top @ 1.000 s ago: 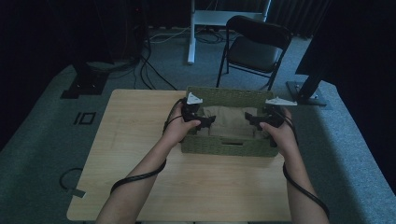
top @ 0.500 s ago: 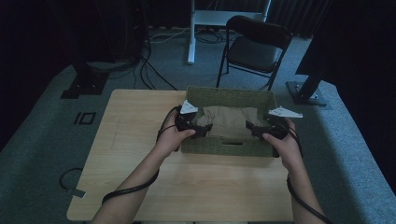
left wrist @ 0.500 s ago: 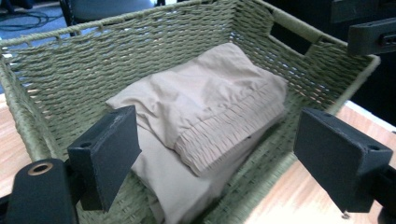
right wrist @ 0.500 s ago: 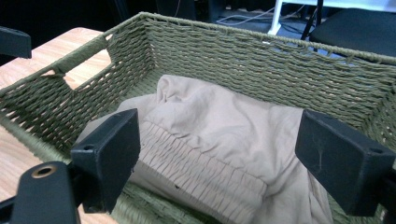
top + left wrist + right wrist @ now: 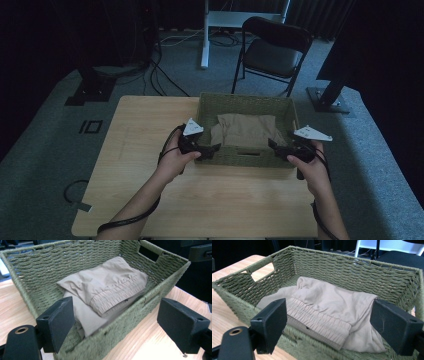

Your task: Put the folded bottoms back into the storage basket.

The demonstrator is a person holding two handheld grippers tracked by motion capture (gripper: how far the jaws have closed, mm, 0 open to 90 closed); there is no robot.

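Observation:
A green woven basket (image 5: 245,97) stands at the far middle of the wooden table (image 5: 140,150), with a folded beige garment (image 5: 245,131) inside. My left gripper (image 5: 212,148) is at the basket's near left corner. In the left gripper view its jaws stand open (image 5: 117,307) astride the basket wall (image 5: 130,322), one inside by the garment (image 5: 105,287), one outside, neither pressing. My right gripper (image 5: 274,144) sits at the near right corner, also open (image 5: 327,307), above the near wall (image 5: 234,305) and the garment (image 5: 329,305).
A black folding chair (image 5: 272,47) stands beyond the table on grey carpet. Cables (image 5: 165,75) trail on the floor at the far left, and a stand base (image 5: 330,102) is at the far right. Bare tabletop lies left of the basket and in front of it.
Both hands have drawn back toward the person, from over the basket's middle to its near corners. The basket and garment have stayed put.

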